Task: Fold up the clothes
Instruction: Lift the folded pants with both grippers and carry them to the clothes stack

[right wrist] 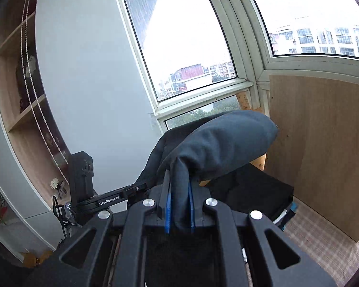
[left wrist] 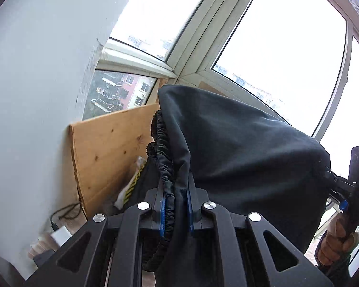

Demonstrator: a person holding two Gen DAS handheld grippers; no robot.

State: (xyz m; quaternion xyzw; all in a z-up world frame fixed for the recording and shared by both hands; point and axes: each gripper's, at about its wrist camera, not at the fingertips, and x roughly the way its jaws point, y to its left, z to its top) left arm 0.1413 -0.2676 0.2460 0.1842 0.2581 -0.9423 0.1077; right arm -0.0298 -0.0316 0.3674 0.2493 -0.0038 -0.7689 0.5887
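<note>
between the blue pads of the left gripper, at 6 o'clock of the left wrist view, sits a bunched edge of the dark garment, including its ruffled elastic waistband; the jaws are clamped on the cloth. from this grip the garment rises toward 12 o'clock and drapes across to 3 o'clock, where the right gripper meets its far edge. the person's right hand wraps that gripper's handle at 4 o'clock, knuckles outward, gripper body above the fist.

in the right wrist view the right gripper pinches a fold of the dark garment between its blue pads, jaws closed on it. the cloth bulges up and toward 2 o'clock above the fingertips. the left gripper enters from 9 o'clock, marked "genrobot.ai", its tip against the garment's left edge.

both grippers point upward and forward toward the window, holding the garment lifted between them. a wooden board leans against the wall at 8 o'clock of the left view. a darker pile of clothes lies at 4 o'clock of the right view, beside a wooden panel.
</note>
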